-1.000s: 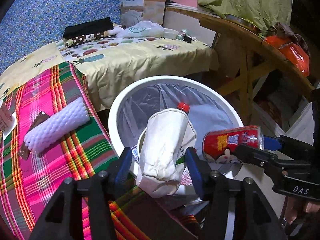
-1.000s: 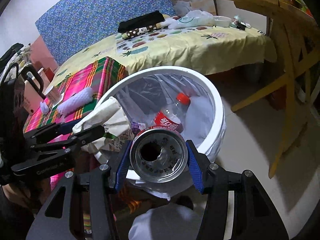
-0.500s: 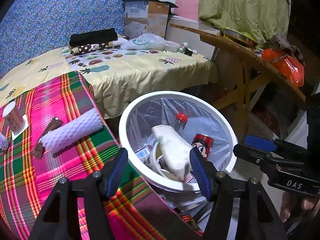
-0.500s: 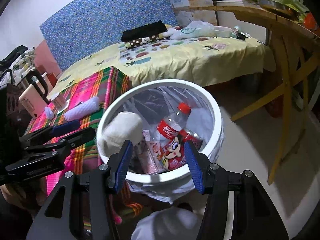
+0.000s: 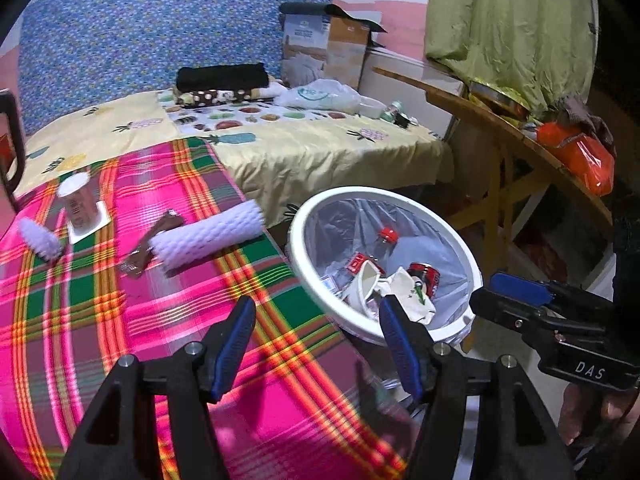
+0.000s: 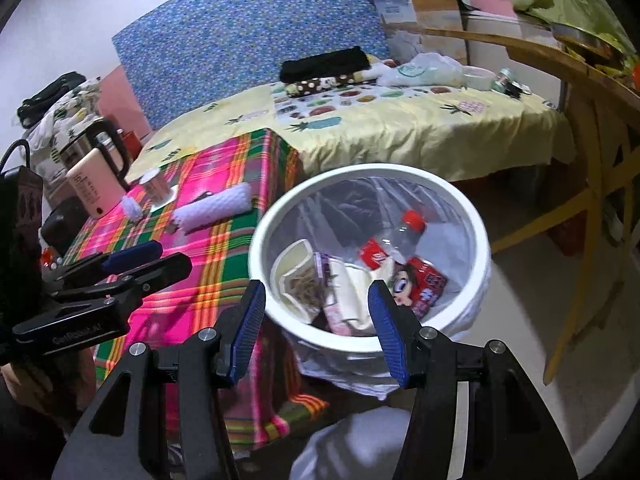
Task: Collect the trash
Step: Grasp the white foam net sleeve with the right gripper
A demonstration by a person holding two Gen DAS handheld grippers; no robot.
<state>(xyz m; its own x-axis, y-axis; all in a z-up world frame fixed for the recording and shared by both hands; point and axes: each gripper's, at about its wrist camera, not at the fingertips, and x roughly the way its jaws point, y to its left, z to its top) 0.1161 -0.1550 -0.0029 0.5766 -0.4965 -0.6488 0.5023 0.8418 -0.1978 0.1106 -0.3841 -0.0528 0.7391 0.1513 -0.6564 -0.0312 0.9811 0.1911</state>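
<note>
Now the trash sits in the white bin, which stands on the floor against the corner of the plaid-covered table. Clear liner inside. Contents: red can with a cartoon face lying on its side, clear bottle with a red cap leaning toward the far wall, crumpled cream paper bag, open cream pouch.

Against a second ago: can and paper bag were then clamped in the two claws above the bin; both now lie inside it.

Left gripper hangs above the table's near edge, its jaws have just been opening, nothing between them. Right gripper hovers over the bin's near rim, jaws wide apart, empty.

Left wrist view alone shows the brown wrapper beside the white foam sleeve, and the orange bag on the wooden table. Right wrist view alone shows the kettle at the table's far left.
</note>
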